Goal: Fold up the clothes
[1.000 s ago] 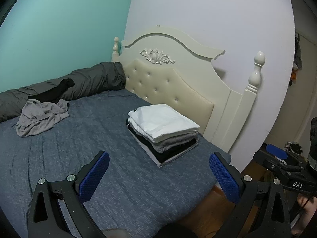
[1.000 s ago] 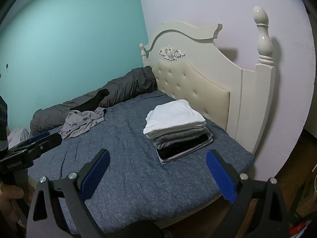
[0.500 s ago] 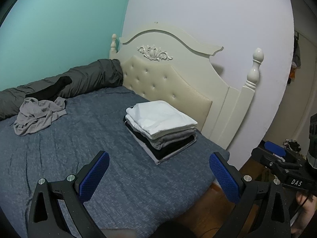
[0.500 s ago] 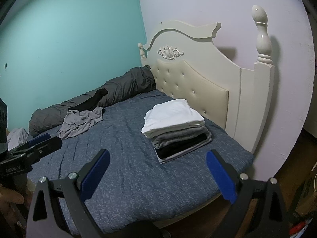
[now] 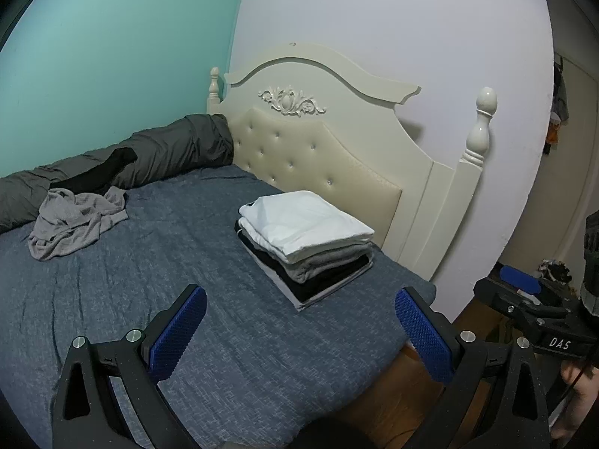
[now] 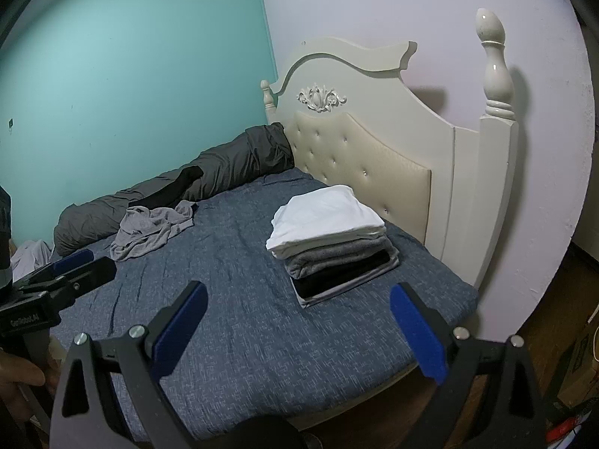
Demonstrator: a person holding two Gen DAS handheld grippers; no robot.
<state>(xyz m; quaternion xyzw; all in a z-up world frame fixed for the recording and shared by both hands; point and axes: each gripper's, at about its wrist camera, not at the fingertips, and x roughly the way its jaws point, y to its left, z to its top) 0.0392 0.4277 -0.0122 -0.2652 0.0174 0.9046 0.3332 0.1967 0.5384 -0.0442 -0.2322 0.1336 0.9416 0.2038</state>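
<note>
Here, both hand-held grippers hang above the near edge of the bed [image 5: 157, 262], neither touching anything. The left hand-held gripper [image 5: 299, 321] has its jaws spread wide, blue pads [image 5: 179, 331] facing each other across an empty gap. The right hand-held gripper [image 6: 297, 316] is likewise wide open and holds nothing.

Stack of folded clothes [image 5: 305, 247]: sits ahead of the left hand-held gripper, slightly right of its centre line, beyond the fingertips and clear of them. White piece on top, grey below it, black under that, a pale grey sheet at the bottom. The stack lies close to the headboard [image 5: 318, 142], not touching it as far as can be told. From the right hand-held gripper the same stack [image 6: 331, 239] is ahead, a little right of centre.

Crumpled grey garment [image 5: 73, 220]: unfolded, far ahead and off to the left of the left hand-held gripper, well apart from the stack. It rests against a dark grey rolled duvet [image 5: 149, 157] along the teal wall [image 5: 112, 45]. A black item [image 5: 101, 172] lies on the duvet just behind the garment.

In the left wrist view, the right hand-held gripper shows at the far right edge, beside the bed, over the wooden floor [image 5: 397, 393]; a hand [image 5: 580, 393] grips it.
</note>
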